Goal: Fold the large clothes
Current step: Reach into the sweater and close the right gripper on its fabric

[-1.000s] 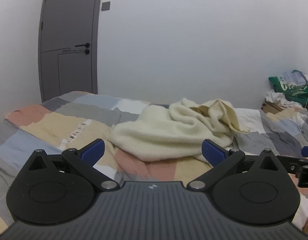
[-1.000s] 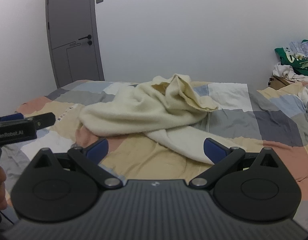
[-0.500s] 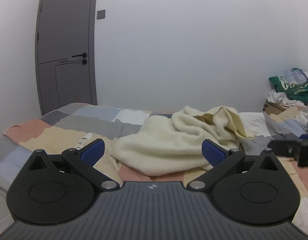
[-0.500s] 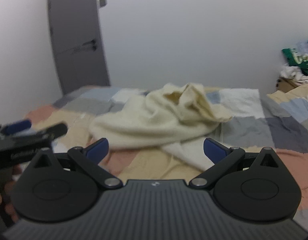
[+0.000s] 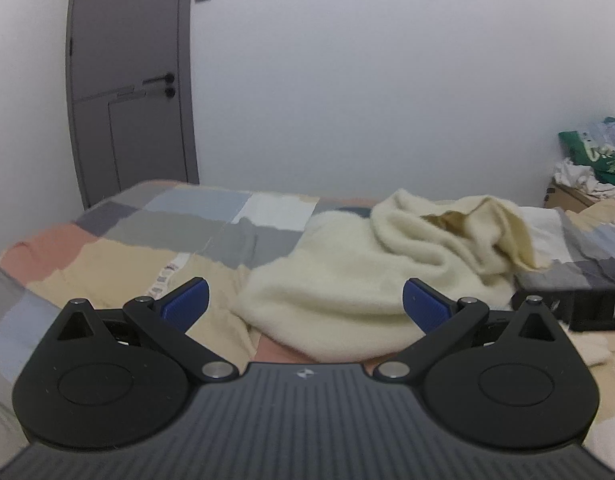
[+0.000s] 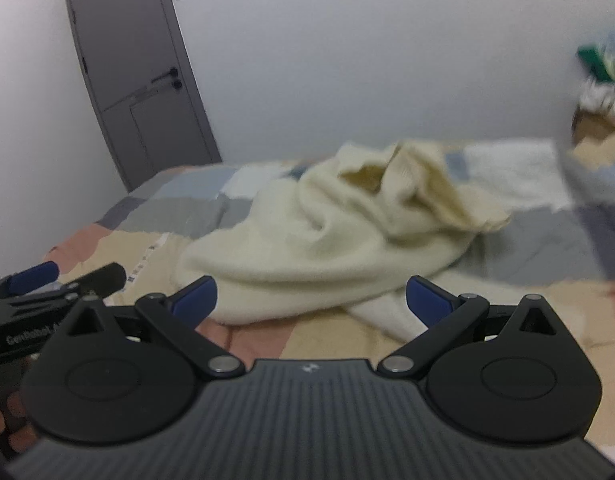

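A cream fleece garment (image 5: 359, 276) lies crumpled in a heap on the patchwork bed (image 5: 147, 240); it also shows in the right wrist view (image 6: 327, 240), with one limp part trailing toward the front right. My left gripper (image 5: 305, 304) is open and empty, held just short of the garment's near edge. My right gripper (image 6: 313, 300) is open and empty, also just short of the garment. The left gripper shows at the left edge of the right wrist view (image 6: 47, 284). The right gripper's body shows at the right of the left wrist view (image 5: 575, 304).
A grey door (image 5: 127, 92) stands at the back left in a white wall. A cardboard box (image 5: 567, 196) with clothes and a green bag (image 5: 595, 152) sits at the far right beyond the bed.
Both grippers have moved closer to the garment and stayed open. The right wrist view has tilted and the right gripper now shows larger in the left wrist view.
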The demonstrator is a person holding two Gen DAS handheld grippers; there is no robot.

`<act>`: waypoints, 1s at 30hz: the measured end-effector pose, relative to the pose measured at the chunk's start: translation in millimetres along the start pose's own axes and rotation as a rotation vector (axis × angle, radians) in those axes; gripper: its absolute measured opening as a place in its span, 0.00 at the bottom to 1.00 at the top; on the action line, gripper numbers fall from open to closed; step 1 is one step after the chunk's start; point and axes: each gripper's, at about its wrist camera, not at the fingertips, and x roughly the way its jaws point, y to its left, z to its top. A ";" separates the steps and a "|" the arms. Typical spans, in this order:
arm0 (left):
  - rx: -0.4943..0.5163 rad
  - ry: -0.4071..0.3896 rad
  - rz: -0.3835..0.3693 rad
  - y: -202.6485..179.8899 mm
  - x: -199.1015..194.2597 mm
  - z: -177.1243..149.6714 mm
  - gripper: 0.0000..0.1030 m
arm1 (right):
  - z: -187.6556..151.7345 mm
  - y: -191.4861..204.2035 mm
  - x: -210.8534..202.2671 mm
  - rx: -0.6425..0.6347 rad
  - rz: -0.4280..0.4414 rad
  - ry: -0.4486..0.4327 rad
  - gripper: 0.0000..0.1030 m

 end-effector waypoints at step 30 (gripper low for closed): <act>-0.487 0.173 0.059 111.2 116.8 -76.8 1.00 | -17.6 -4.6 171.9 0.147 0.059 0.060 0.20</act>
